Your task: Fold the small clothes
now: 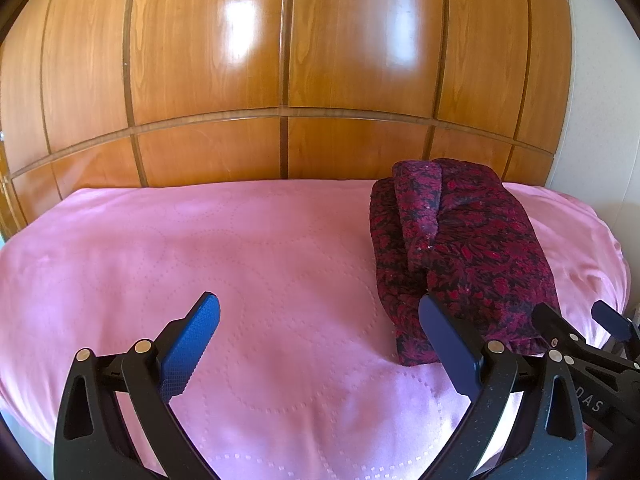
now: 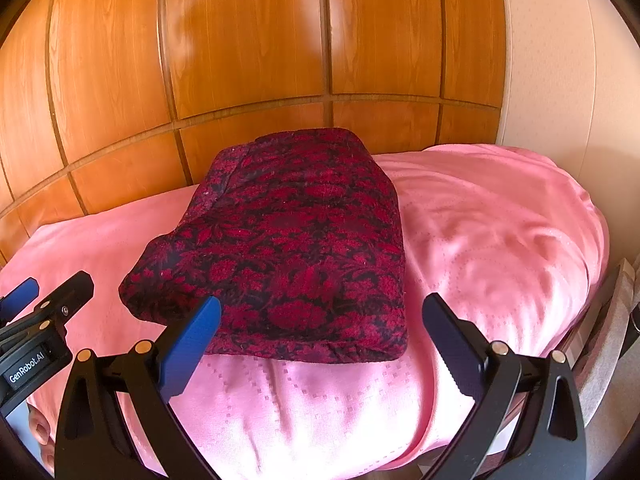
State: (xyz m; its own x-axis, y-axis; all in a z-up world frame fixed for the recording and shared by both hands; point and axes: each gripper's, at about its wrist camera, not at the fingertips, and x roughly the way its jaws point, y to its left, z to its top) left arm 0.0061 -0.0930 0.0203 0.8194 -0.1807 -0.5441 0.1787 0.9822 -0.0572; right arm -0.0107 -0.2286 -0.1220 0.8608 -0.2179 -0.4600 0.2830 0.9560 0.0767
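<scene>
The folded dark-red floral garment (image 2: 288, 248) lies on the pink bed (image 2: 500, 240), dead ahead of the right gripper (image 2: 320, 332), long axis running away upframe; left gripper (image 1: 320, 336) sits off to its side, both jaws wide and empty.

Bright daylight glares off the glossy wardrobe (image 1: 280, 40); strong fisheye bending, dark vignetted corners.
</scene>
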